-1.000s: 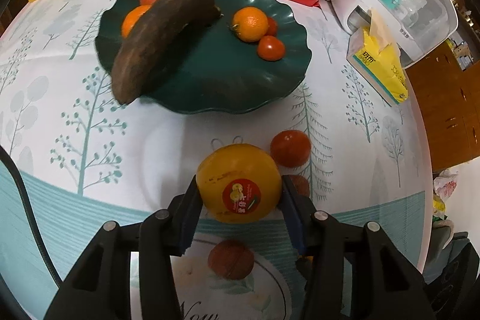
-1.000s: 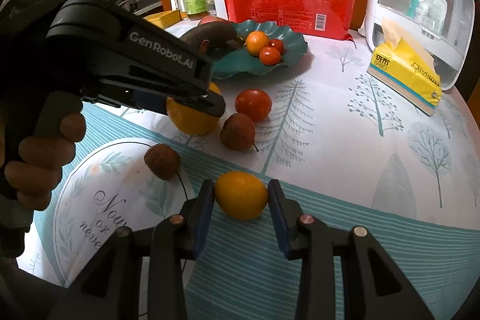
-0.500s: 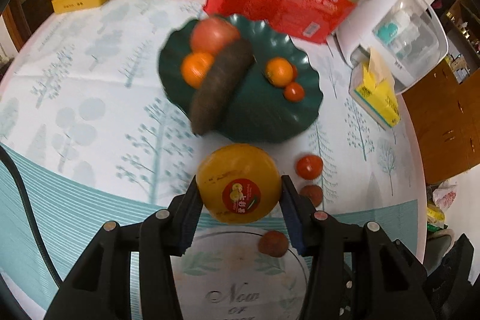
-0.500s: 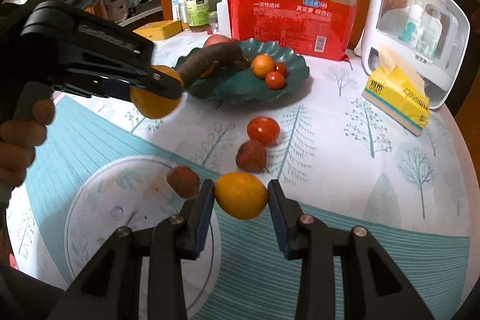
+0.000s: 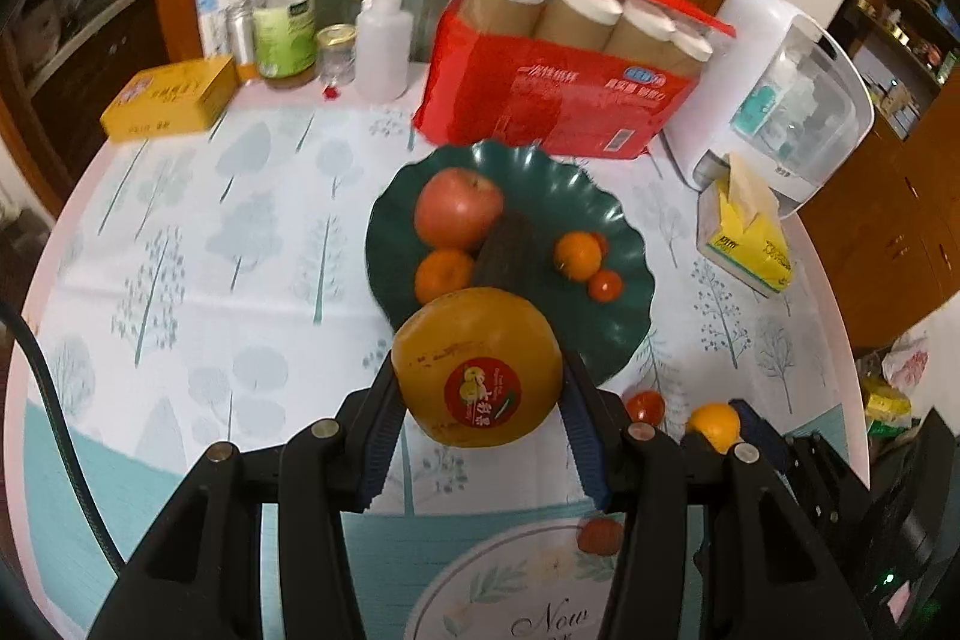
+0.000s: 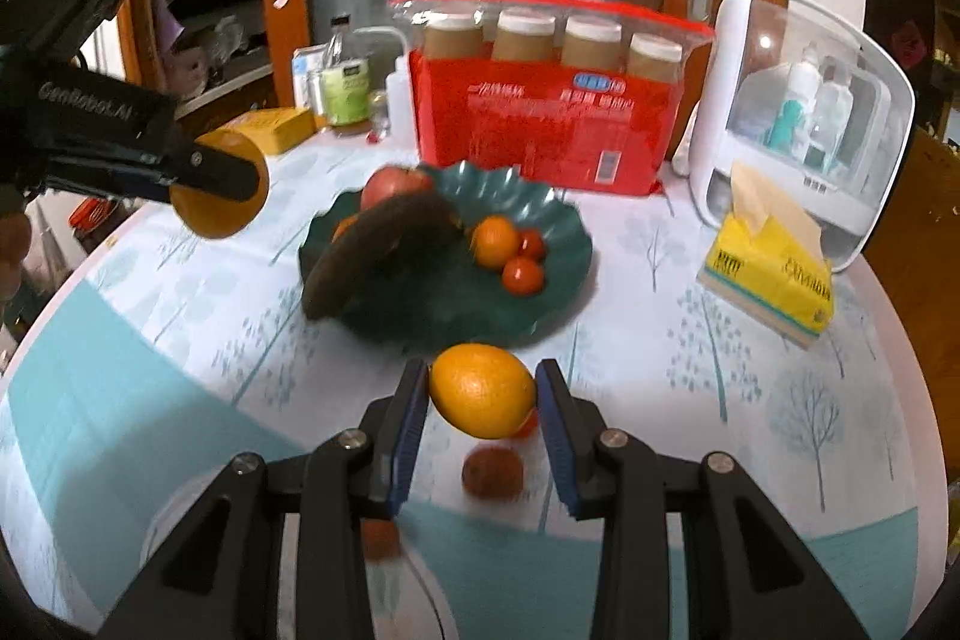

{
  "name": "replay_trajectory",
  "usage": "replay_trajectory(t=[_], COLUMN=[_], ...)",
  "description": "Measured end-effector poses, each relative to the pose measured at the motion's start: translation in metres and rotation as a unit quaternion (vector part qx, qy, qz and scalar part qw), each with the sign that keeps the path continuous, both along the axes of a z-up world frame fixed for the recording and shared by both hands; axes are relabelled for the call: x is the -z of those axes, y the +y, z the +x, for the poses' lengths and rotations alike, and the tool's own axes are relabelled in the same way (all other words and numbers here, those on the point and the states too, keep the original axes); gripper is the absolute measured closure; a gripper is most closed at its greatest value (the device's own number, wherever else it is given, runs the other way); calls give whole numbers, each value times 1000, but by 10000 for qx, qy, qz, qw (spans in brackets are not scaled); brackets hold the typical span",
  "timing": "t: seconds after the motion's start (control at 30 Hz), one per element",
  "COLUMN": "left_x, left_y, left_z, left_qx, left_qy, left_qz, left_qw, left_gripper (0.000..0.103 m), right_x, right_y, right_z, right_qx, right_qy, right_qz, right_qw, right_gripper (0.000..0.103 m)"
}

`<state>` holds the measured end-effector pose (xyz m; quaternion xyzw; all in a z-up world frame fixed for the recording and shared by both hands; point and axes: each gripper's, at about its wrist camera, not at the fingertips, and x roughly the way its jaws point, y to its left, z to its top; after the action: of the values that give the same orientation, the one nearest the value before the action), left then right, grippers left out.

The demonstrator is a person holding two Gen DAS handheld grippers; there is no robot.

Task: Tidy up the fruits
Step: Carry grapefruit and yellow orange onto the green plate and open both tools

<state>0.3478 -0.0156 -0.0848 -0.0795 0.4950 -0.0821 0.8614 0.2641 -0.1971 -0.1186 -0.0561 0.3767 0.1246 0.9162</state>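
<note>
1. Your left gripper point(image 5: 478, 388) clamps a big yellow-orange fruit point(image 5: 477, 364) with a red sticker, lifted above the tablecloth point(image 5: 180, 250).
2. Behind it is the dark green plate point(image 5: 624, 244), which carries a red apple point(image 5: 459, 207), two mandarins, a small tomato point(image 5: 605, 285) and a dark long fruit point(image 5: 510, 256).
3. At the lower right, your right gripper holds a small orange fruit point(image 5: 714, 424).
4. A tomato point(image 5: 646, 407) lies on the cloth near it.

Black claw point(image 5: 478, 424) arms, blue pads point(image 6: 410, 424), silver screws point(image 5: 326, 428).
</note>
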Motion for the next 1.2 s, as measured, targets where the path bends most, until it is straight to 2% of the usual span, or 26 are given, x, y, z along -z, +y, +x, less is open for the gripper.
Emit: replay_trajectory(t=[0.33, 0.83, 1.2], left_x=[-7, 50, 69], left_y=[-31, -65, -63], left_z=[38, 69, 79], left_qx=[474, 904, 844], left_qy=[-237, 470, 640], left_qz=[-154, -218, -287], left_qw=[9985, 9946, 9940], left_gripper=[55, 55, 54], right_x=[0, 34, 49], right_y=[11, 6, 8], right_z=[40, 65, 77], right_qx=[147, 178, 169], right_qy=[-199, 161, 249], right_qz=[69, 494, 578], right_qw=[9997, 9985, 9979], right_gripper=[66, 66, 66])
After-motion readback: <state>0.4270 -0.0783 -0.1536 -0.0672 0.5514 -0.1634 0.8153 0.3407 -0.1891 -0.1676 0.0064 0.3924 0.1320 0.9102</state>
